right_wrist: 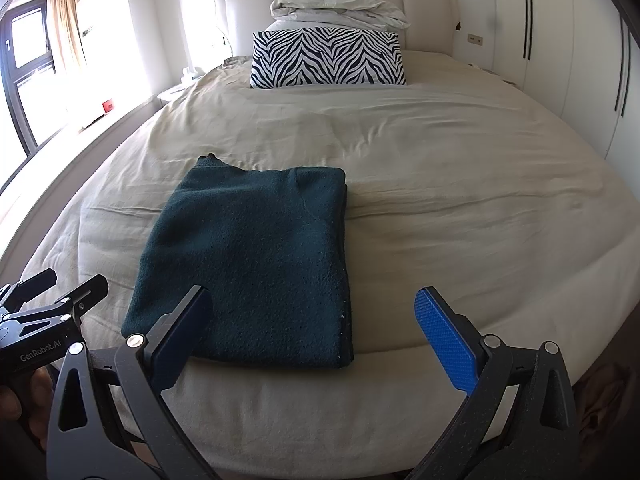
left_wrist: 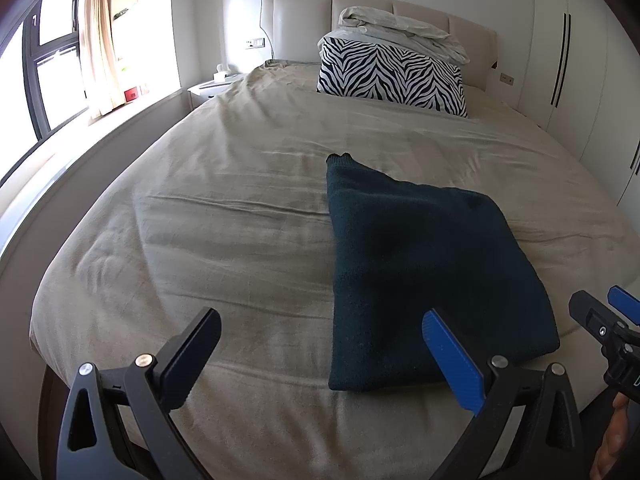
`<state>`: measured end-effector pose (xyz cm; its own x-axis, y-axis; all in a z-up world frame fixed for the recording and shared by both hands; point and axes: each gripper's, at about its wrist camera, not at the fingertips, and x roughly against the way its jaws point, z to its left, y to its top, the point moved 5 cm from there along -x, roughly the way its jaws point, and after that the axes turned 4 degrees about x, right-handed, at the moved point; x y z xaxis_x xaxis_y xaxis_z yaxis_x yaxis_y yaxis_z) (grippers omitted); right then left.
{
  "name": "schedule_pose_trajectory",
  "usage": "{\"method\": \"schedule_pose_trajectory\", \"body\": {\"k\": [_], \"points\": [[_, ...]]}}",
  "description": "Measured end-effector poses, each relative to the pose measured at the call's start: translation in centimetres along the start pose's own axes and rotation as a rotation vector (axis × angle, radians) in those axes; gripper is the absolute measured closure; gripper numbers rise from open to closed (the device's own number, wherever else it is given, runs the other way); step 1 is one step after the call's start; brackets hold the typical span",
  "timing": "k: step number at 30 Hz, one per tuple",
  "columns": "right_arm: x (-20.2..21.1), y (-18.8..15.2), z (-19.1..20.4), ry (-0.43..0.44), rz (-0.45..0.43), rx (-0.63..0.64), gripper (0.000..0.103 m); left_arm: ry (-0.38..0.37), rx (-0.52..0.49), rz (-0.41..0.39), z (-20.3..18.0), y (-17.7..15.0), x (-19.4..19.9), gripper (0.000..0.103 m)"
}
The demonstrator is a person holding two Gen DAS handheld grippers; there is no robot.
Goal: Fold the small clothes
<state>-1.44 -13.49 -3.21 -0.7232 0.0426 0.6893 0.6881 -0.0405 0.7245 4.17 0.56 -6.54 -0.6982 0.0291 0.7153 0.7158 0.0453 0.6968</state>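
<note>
Just short of the sweater's [right_wrist: 248, 264] near hem, the right gripper [right_wrist: 316, 340] hangs with its jaws spread wide and nothing between them, and the left gripper [left_wrist: 320, 356] does the same off the sweater's left near corner, equally empty. The dark green sweater lies folded into a rough rectangle on the bed [right_wrist: 460, 200], close to the foot edge, with 1 stray corner poking out at its far left. The risk, as I judge it, is that a pinch on only the top layer peels the stack open, or a drag bunches the loose beige sheet and skews the fold. To the sweater's right and beyond it the bed is bare up to the zebra pillow [right_wrist: 328, 58], giving ample room; on its near side the mattress drops away.
</note>
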Motion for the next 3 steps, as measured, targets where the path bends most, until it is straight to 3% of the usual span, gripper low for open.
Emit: {"method": "schedule_pose_trajectory", "body": {"k": [3], "points": [[0.01,-0.06,-0.04,0.004,0.004,-0.006,0.0,0.005,-0.002,0.0,0.21,0.12,-0.04,0.0]]}}
